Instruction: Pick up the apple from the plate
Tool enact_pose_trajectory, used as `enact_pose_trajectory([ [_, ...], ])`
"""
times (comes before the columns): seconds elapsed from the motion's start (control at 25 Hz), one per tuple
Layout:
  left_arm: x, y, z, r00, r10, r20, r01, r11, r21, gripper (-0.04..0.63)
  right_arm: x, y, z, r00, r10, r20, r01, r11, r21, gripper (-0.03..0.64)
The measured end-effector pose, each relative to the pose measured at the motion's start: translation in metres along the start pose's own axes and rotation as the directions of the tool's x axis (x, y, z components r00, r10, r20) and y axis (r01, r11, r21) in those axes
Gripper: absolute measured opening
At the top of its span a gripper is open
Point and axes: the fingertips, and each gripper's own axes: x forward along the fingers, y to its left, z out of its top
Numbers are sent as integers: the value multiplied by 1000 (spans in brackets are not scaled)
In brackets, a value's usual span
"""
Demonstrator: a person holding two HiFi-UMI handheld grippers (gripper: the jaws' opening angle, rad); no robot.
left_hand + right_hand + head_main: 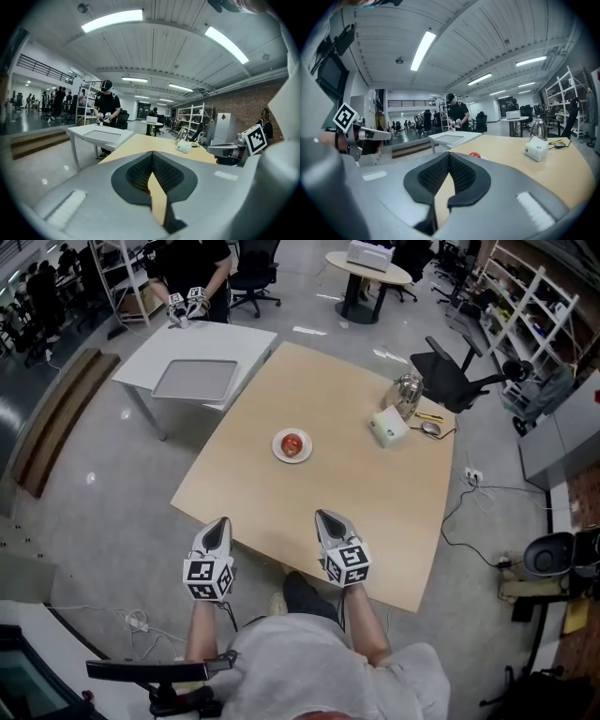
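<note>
1. Nearest to us, the left gripper (221,523) and the right gripper (324,516) sit side by side at the near edge of the wooden table (366,512). Both point across it, and each carries its marker cube behind the jaws.
2. In the left gripper view we see the left gripper (152,155) with its dark pads meeting at the tips. It is closed and holds nothing; only a sliver of tabletop shows through the notch below.
3. In the right gripper view the right gripper (449,155) looks the same, with its jaws together and nothing between them.
4. Farther out, near the middle of the table and well apart from both grippers, we find the red apple (292,443) resting on a small white plate (278,450). The right gripper view shows the apple (474,154) just above that gripper's jaws.
5. Beyond the plate, toward the table's far right corner, we see a white box (388,426), a shiny kettle (406,393) behind it and a computer mouse (430,427) beside them.
6. Past the table's far left corner stands a white table (239,343) bearing a grey tray (195,379).
7. Farthest back, another person (192,268) stands at that white table.
</note>
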Motion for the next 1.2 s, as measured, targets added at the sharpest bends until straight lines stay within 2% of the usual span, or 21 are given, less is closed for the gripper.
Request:
enact_pose_trajectory([
  [0.48, 63, 24, -2, 998, 22, -62, -23, 1000, -20, 20, 79, -43, -3, 998, 31, -56, -30, 999, 16, 6],
  [0.72, 86, 39, -15, 994, 30, -103, -34, 999, -32, 20, 123, -59, -11, 997, 33, -77, -35, 999, -23, 6],
  [1.08, 102, 36, -36, 984, 27, -174, -36, 998, -51, 20, 172, -88, -17, 997, 26, -75, -31, 998, -60, 8],
  [1.2, 107, 38, -41, 982, 29, -189, -41, 998, -57, 20, 193, -97, -21, 996, 31, -86, -37, 997, -65, 46],
])
